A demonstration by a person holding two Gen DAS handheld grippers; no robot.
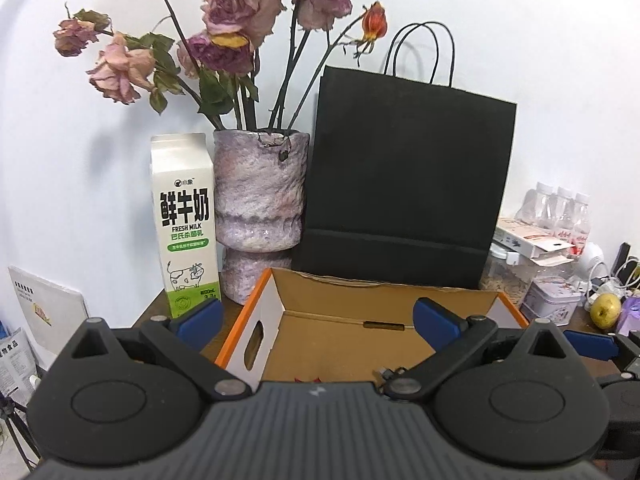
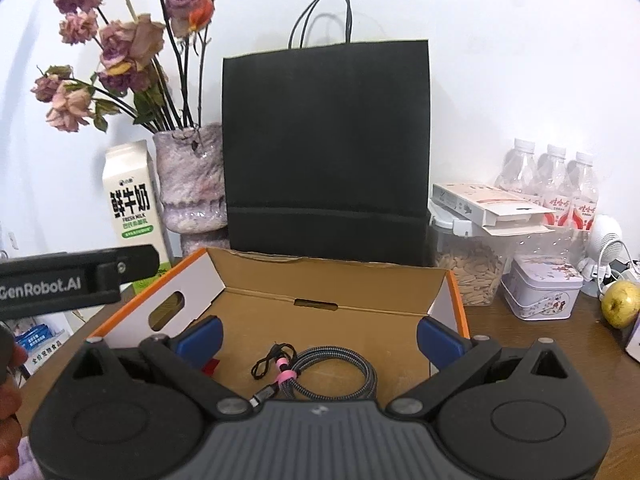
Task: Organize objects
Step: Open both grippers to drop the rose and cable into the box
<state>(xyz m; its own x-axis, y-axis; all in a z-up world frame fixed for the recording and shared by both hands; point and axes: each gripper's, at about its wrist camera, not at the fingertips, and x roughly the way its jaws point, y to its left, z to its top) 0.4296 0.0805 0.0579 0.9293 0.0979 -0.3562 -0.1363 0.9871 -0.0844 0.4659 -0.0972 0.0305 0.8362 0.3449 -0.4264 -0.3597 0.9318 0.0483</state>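
An open cardboard box with orange edges (image 1: 276, 292) (image 2: 440, 280) sits on the brown table in front of me. In the right wrist view a coiled braided cable with a pink tie (image 2: 320, 372) lies on the box floor, with something red (image 2: 210, 366) beside it. My left gripper (image 1: 318, 320) is open and empty, over the box's near left part. My right gripper (image 2: 319, 338) is open and empty, above the cable. The left gripper's body (image 2: 76, 280) shows at the left of the right wrist view.
Behind the box stand a black paper bag (image 1: 408, 184) (image 2: 326, 152), a purple vase of dried roses (image 1: 258, 208) (image 2: 192, 184) and a milk carton (image 1: 184, 224) (image 2: 130, 200). To the right are a seed jar (image 2: 468, 264), a tin (image 2: 540, 292), water bottles (image 2: 552, 184) and a yellow-green fruit (image 2: 622, 304).
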